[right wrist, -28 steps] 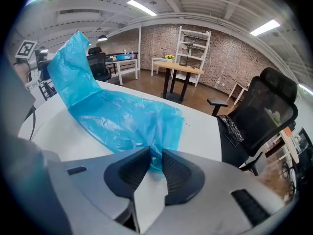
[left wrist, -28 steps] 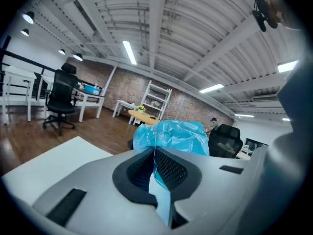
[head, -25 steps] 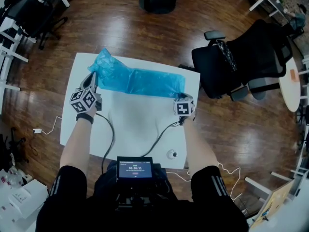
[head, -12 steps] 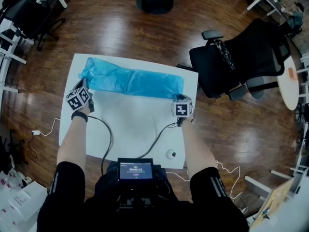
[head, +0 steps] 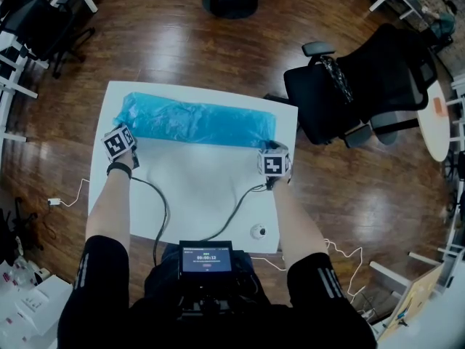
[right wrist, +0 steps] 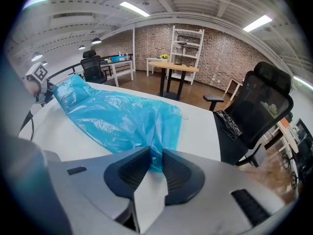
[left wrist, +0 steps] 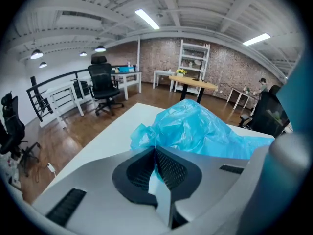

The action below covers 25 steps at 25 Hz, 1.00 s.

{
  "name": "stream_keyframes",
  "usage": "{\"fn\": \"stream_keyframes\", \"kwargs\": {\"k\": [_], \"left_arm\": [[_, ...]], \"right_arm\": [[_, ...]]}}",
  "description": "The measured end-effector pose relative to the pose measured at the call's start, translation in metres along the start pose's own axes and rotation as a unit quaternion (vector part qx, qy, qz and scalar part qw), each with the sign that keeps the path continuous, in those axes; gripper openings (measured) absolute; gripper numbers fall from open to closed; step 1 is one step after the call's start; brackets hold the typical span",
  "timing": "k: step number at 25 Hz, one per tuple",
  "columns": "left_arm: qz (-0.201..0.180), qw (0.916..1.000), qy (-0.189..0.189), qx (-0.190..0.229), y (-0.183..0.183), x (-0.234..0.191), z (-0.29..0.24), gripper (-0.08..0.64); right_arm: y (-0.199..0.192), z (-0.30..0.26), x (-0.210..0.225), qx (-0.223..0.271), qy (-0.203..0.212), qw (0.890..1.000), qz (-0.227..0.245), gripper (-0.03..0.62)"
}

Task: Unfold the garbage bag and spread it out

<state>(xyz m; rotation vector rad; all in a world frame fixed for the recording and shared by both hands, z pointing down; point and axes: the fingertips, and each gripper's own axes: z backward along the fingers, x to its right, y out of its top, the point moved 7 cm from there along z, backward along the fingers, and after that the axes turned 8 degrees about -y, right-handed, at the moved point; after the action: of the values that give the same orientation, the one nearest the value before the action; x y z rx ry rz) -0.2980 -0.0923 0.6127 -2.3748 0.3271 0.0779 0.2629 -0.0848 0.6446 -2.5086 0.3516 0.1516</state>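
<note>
A blue garbage bag point(head: 196, 122) lies stretched as a long band across the far part of the white table point(head: 196, 195). My left gripper point(head: 131, 132) is shut on the bag's left end, low over the table. In the left gripper view blue film point(left wrist: 195, 129) bunches just past the closed jaws of that gripper point(left wrist: 155, 148). My right gripper point(head: 270, 146) pinches the bag's right near corner. The right gripper view shows a fold of the bag point(right wrist: 117, 119) caught in the narrow slit of that gripper point(right wrist: 155, 153).
A black office chair point(head: 363, 86) stands close to the table's right far corner. Two cables point(head: 156, 209) run over the near half of the table to a screen device point(head: 207, 257) at my waist. A small round object point(head: 258, 231) sits near the front edge.
My left gripper has moved left and down with the bag's end. The raised, bunched left end is now pulled out flatter along the table. The right gripper has stayed still.
</note>
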Motion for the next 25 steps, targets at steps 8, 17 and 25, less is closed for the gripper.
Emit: {"fn": "stream_keyframes", "kwargs": {"k": [8,17,25], "left_arm": [[-0.001,0.9979,0.004,-0.065,-0.011,-0.004,-0.019,0.002],[0.019,0.9987,-0.034,-0.032,-0.003,-0.018,0.002,0.044],[0.024,0.9977,-0.063,-0.007,0.008,-0.041,0.031,0.168]], "right_arm": [[0.001,0.001,0.0,0.01,-0.001,1.0,-0.002,0.114],[-0.001,0.0,0.001,0.011,0.001,1.0,-0.01,0.114],[-0.001,0.001,0.004,0.008,-0.01,1.0,-0.011,0.114]]}}
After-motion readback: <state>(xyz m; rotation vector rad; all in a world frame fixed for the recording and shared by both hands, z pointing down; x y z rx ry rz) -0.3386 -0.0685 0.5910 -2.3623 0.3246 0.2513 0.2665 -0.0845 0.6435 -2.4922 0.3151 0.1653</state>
